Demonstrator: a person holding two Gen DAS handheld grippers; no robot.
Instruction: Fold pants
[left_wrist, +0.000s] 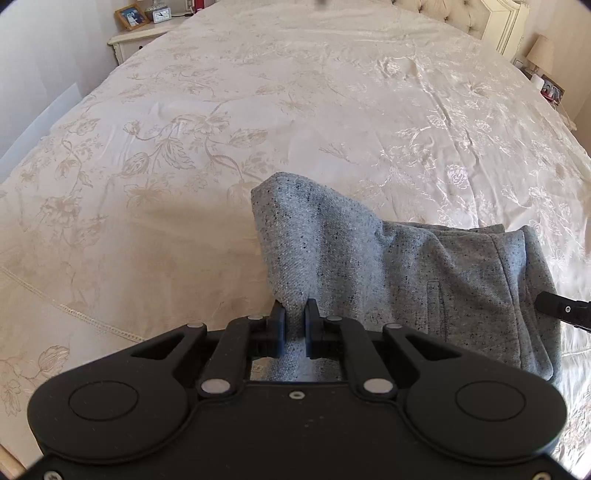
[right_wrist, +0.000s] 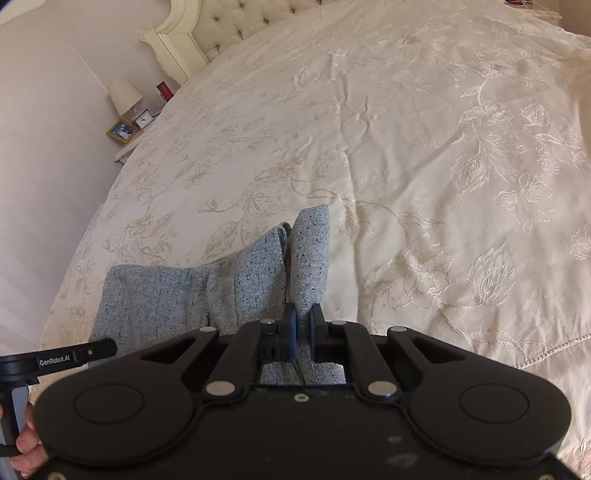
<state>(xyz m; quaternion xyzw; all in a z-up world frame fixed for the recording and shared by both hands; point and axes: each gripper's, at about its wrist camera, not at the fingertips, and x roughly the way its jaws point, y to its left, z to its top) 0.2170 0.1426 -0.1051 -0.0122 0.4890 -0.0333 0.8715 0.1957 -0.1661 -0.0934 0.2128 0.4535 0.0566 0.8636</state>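
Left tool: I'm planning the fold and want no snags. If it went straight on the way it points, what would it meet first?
The left tool is already shut on the pants. Their raised fold stands right ahead, so it would push into that cloth first. Beyond it lies only the bedspread, though depth is hard to judge.

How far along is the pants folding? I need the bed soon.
Done: the grey pants already look doubled over on the bedspread. In hand: the left gripper and right gripper each pinch a corner of the near edge, raised off the bed. Left: carry that edge across, lay it flat, release.
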